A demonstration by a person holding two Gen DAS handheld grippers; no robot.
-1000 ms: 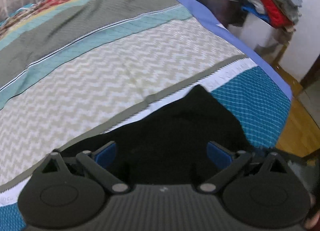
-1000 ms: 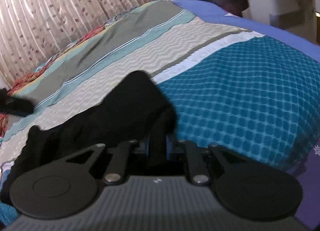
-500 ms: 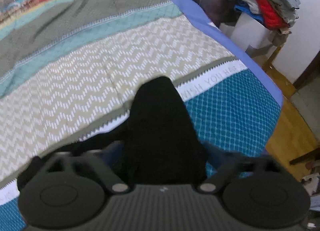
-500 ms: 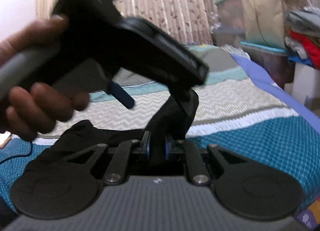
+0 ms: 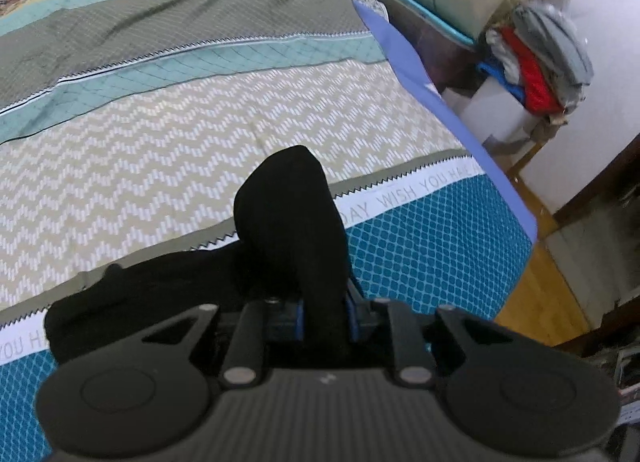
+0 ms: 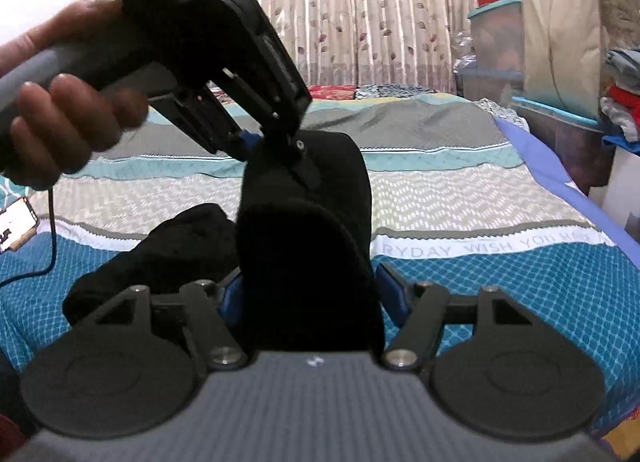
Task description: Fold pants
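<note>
The black pants (image 5: 288, 213) lie bunched on the quilted bed (image 5: 200, 149), with one fold raised off it. My left gripper (image 5: 325, 310) is closing on that fold, and its blue pads (image 5: 352, 302) press the fabric from both sides. In the right wrist view a hand (image 6: 60, 121) holds the left gripper (image 6: 276, 151) at the top of the raised pants (image 6: 344, 181). My right gripper (image 6: 308, 290) is opening. Its blue pads (image 6: 390, 286) stand apart, with a thick roll of pants still between them.
The bed's right edge, in blue sheet (image 5: 460, 109), drops to a wooden floor (image 5: 532, 294). Stacked clothes (image 5: 536, 69) and storage boxes (image 6: 496, 49) stand beyond it. A curtain (image 6: 360, 1) hangs behind the bed. A cable (image 6: 50, 229) lies on the quilt at the left.
The left jaws went from wide open to shut on the pants fold and raised it. The right jaws, shut on the fabric before, have spread. The left gripper came into the right wrist view.
</note>
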